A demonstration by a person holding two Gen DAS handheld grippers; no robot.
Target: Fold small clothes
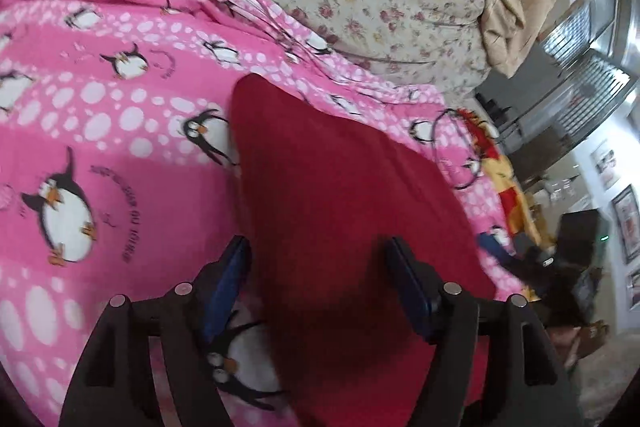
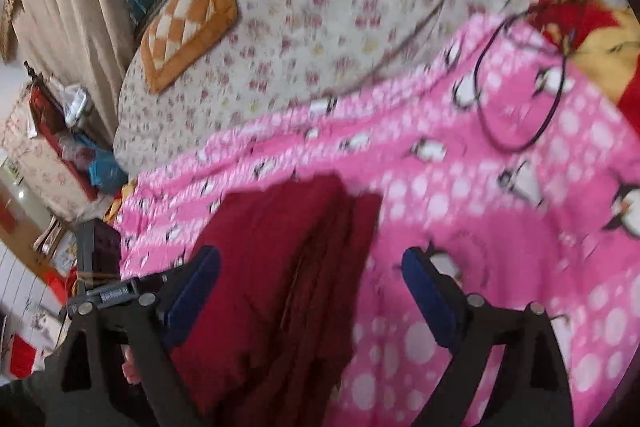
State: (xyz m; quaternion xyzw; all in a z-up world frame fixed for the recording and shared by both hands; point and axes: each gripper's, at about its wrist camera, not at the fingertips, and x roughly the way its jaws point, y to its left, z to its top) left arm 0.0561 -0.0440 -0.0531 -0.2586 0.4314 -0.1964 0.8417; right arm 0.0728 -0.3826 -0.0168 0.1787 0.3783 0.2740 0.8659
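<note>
A: What lies at left?
B: The left gripper (image 1: 318,263), jaws apart and pressing nothing, above a red garment (image 1: 340,195) lying on the pink penguin sheet (image 1: 100,107).

A: And at right?
B: The right gripper (image 2: 310,277), jaws wide apart, over the same garment's folded edge (image 2: 288,251); a black cable loop (image 2: 520,79) lies well apart on the sheet.

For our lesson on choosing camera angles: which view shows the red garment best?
The left wrist view: the red garment fills the centre fairly sharply, lying flat on the pink penguin sheet. The right wrist view shows it blurred, with stacked folds visible.
</note>
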